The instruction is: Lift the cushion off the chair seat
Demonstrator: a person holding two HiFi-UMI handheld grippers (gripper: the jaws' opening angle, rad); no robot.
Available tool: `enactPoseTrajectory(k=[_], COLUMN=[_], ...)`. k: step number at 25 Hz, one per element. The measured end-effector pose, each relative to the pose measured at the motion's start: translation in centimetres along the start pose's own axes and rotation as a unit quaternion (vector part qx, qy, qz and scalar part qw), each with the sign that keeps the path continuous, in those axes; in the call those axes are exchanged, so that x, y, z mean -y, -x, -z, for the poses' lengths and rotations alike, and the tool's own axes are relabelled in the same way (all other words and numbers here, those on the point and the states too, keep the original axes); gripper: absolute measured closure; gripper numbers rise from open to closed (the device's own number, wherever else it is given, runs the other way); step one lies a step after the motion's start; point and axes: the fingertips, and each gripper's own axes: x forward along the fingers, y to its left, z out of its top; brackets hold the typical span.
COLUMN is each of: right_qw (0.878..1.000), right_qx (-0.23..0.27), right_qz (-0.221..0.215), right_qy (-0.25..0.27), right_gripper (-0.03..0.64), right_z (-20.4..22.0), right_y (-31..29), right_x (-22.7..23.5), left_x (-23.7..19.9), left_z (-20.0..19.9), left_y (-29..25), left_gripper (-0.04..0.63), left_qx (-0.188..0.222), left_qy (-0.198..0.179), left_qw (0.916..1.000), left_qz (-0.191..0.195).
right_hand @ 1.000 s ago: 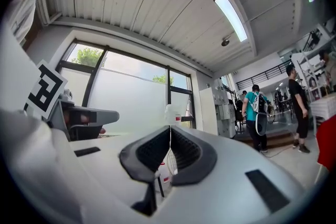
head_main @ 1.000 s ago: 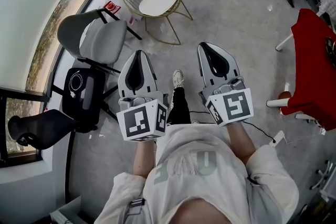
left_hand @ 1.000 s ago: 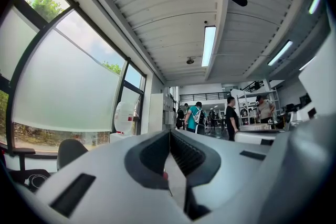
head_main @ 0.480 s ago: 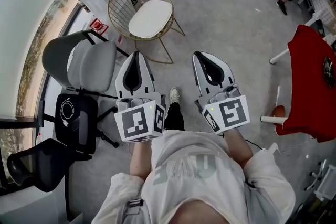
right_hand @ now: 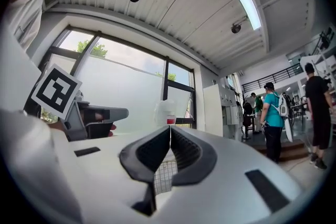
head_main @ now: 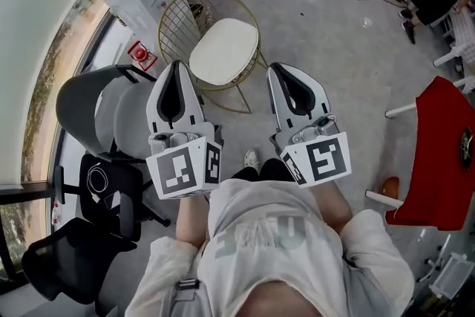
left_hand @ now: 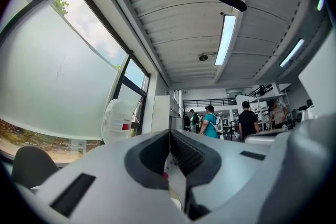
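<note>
The white cushion (head_main: 223, 52) lies on the wire chair (head_main: 172, 24), just beyond the left gripper (head_main: 176, 69) and right gripper (head_main: 279, 73), whose fingers are closed and empty. The cushion looks soft and light; pinch its opposite edges.

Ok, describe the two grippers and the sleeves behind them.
The left gripper and the right gripper look alike. Each has a light grey shell tapering to a point, with a black teardrop-shaped opening lined with ribbed dark pads. Each carries a white cube at its back end, printed with black square markers. The person wears a pale sweatshirt whose sleeves stop near the elbows.
</note>
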Motion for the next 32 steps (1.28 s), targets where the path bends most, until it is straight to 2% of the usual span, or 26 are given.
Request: enactPoseTrajectory(k=[9,14,18,25,32], right_qw=[1.000,0.999,0.999,0.996,0.992], right_qx=[-0.007,-0.008,0.004,0.012,0.021], right_qz=[-0.005,-0.031,-0.052,-0.085,-0.121], right_qy=[-0.007,-0.010,-0.012,-0.024,-0.024], right_gripper=[0.600,0.600,0.600,0.600,0.600], right_z=[1.4,2.4,2.6,3.6,3.7], right_y=[-7.6,-12.8,-16.1,-19.4,-22.1], right_x=[4.1,7.1,9.4,12.1,12.5], left_x=[-1.1,-1.7,-2.0,-1.4,-2.0], left_z=[2.7,4.0,4.2,5.0,5.5], left_y=[-8.0,-12.7,-16.2,-19.7,-21.6], left_gripper=[0.581,0.581,0.581,0.581,0.581], left_qx=[-0.035,-0.042,-0.033,-0.038,-0.044], left_qy=[0.011,0.012,0.008,0.003,0.007], left_qw=[0.9993,0.9988,0.9986,0.9975,0.9960], left_qz=[0.000,-0.023,-0.040,-0.060,-0.078])
